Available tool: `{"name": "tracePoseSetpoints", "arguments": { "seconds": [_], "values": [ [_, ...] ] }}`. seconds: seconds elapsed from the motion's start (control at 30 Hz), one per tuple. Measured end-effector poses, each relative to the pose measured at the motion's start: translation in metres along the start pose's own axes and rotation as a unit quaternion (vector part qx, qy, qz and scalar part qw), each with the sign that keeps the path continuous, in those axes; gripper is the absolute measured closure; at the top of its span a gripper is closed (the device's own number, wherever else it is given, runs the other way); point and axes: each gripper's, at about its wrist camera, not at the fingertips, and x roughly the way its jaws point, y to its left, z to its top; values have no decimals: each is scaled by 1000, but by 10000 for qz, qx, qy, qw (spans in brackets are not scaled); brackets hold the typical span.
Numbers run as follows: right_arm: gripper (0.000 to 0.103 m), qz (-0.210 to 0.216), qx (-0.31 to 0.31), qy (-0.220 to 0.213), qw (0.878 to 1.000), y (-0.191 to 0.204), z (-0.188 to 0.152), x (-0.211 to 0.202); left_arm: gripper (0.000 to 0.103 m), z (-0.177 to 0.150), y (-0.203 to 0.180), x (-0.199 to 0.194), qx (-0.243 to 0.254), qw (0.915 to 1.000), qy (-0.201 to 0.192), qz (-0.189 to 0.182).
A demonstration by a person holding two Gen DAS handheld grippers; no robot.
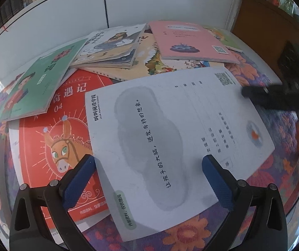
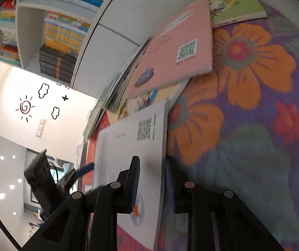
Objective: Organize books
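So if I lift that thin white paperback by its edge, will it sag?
Probably: the thin white paperback looks slim and soft-covered, so its far side may droop. It likely weighs little. The right gripper pinches only one edge, and the cover looks smooth, so it might slip.

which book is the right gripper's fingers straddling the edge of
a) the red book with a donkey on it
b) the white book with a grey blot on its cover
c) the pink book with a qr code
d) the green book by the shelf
b: in the right wrist view the right gripper has one finger over the cover and one under the edge of the white book with a grey blot, lifted off the flowered cloth.
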Motion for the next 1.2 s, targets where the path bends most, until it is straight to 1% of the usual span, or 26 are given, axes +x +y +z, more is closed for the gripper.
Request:
{"name": "tracePoseSetpoints", "arguments": {
  "seconds": [0.1, 0.17, 0.2, 0.23, 0.27, 0.3, 0.37, 0.43, 0.5, 0.53, 0.57, 0.63, 0.67, 0.73, 0.8, 0.83, 0.9, 0.93, 0.97, 1.0, 1.03, 1.07, 1.1, 1.13, 1.17, 1.2],
  "values": [
    [80, 171, 207, 57, 9996, -9, 15, 6, 2, 0, 0, 0, 6, 10000, -23, 21],
    [80, 307, 166, 45, 9994, -6, 18, 4, 0, -1, 0, 1, -2, 10000, -34, 56],
    [80, 514, 90, -18, 9986, -1, 16, -1, 0, 0, 3, 0, -59, 10000, -39, 8],
    [80, 896, 38, -95, 9959, 3, 14, -10, 0, 1, 5, 0, -99, 9999, -37, -63],
    [80, 1501, -51, -123, 9886, 11, 11, -18, 0, 2, 9, -1, -160, 9997, -33, -184],
    [80, 1853, -248, -76, 9823, 21, 7, -25, 0, 2, 11, -2, -194, 9995, -29, -251],
    [81, 1429, -722, 24, 9871, 43, 2, -28, 0, 3, 12, -2, -214, 9992, -50, -320],
    [81, 1162, -689, 218, 9906, 50, 0, -14, 0, 2, 11, -2, -186, 9994, -54, -302],
    [97, 880, -560, 362, 9939, 50, -1, 6, 0, 2, 13, -3, -217, 9991, -16, -353],
    [97, 781, -542, 318, 9950, 49, -2, 11, 1, 2, 16, -4, -279, 9989, 4, -386],
    [97, 758, -424, 220, 9960, 48, -2, 11, 3, 3, 20, -5, -372, 9983, 34, -453],
    [98, 865, -241, 65, 9959, 50, -1, 6, 7, 5, 30, -12, -619, 9953, 89, -738],
    [99, 873, -229, -75, 9959, 56, 1, -1, 8, 6, 35, -17, -700, 9945, 58, -782],
    [99, 808, -278, -331, 9958, 75, 8, -17, 8, 8, 43, -34, -731, 9959, -138, -505],
    [99, 650, -450, -689, 9945, 96, 14, -45, 9, 9, 53, -53, -789, 9963, -296, -165],
    [99, 516, -579, -919, 9927, 108, 17, -64, 9, 9, 58, -61, -840, 9957, -368, -124],
    [98, 37, -1095, -1490, 9827, 144, 16, -98, 9, 9, 69, -79, -978, 9935, -569, -137],
    [98, -283, -1501, -1774, 9722, 164, 9, -112, 9, 9, 73, -85, -1026, 9926, -637, -137],
    [96, -611, -2034, -1979, 9569, 191, -3, -116, 9, 10, 77, -90, -1077, 9917, -698, -120],
    [95, -872, -2467, -2045, 9432, 207, -13, -116, 9, 10, 81, -94, -1112, 9910, -737, -94],
    [95, -1244, -2947, -2080, 9243, 223, -27, -110, 9, 10, 85, -97, -1125, 9908, -754, -64],
    [95, -1716, -3439, -2041, 9003, 232, -43, -96, 9, 10, 88, -99, -1146, 9905, -761, -38],
    [94, -2053, -3803, -1881, 8819, 237, -57, -79, 9, 10, 92, -101, -1202, 9897, -778, -16],
    [94, -2290, -4085, -1579, 8693, 237, -73, -57, 9, 10, 96, -103, -1262, 9889, -786, 3],
    [93, -2434, -4237, -1178, 8645, 232, -90, -30, 9, 10, 100, -103, -1335, 9880, -782, 2],
    [93, -2444, -4271, -875, 8661, 224, -104, -12, 9, 10, 103, -105, -1385, 9872, -785, -23]
  ]
}}
